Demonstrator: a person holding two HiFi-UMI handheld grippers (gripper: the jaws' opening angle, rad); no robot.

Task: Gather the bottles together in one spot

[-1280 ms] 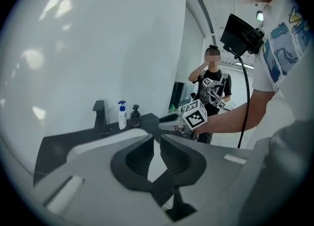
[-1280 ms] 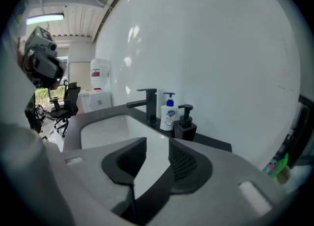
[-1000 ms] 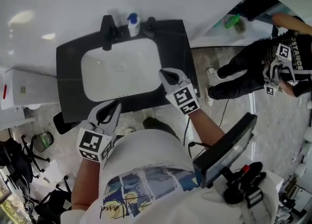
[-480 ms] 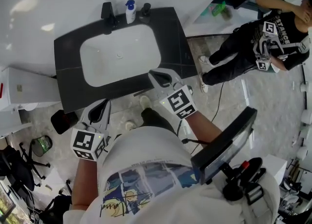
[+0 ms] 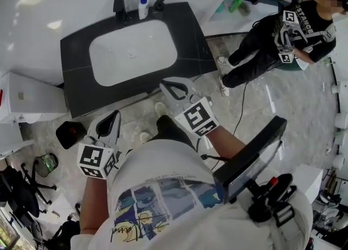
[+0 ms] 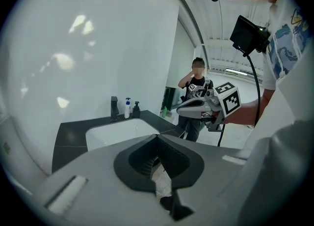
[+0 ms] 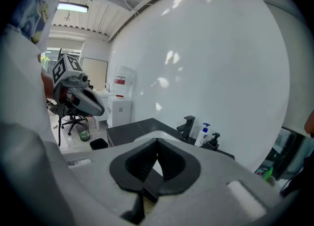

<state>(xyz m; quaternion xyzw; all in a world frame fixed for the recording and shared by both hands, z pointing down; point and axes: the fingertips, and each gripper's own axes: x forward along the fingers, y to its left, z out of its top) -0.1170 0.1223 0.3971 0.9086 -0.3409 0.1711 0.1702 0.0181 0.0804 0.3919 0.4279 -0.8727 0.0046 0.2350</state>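
Observation:
Two bottles stand at the back of the black sink counter (image 5: pixel 190 37), right of the black tap (image 5: pixel 118 5): a white bottle with a blue pump (image 5: pixel 143 7) and a black pump bottle (image 5: pixel 159 4). They stand close together. Both show small in the left gripper view, white bottle (image 6: pixel 127 108) and black bottle (image 6: pixel 136 108), and in the right gripper view, white bottle (image 7: pixel 202 135) and black bottle (image 7: pixel 214 141). My left gripper (image 5: pixel 114 115) hangs over the floor in front of the counter, shut and empty. My right gripper (image 5: pixel 164 85) is at the counter's front edge, shut and empty.
A green bottle (image 5: pixel 235 4) lies on a white ledge at the right. Another person in black (image 5: pixel 272 37) stands beside it with grippers. A white cabinet (image 5: pixel 22 99), a black bin (image 5: pixel 69 133) and an office chair (image 5: pixel 16 183) stand at the left.
Both grippers have drawn back from the sink towards my body, the right one off the counter's top to its front edge. The bottles have stayed in place.

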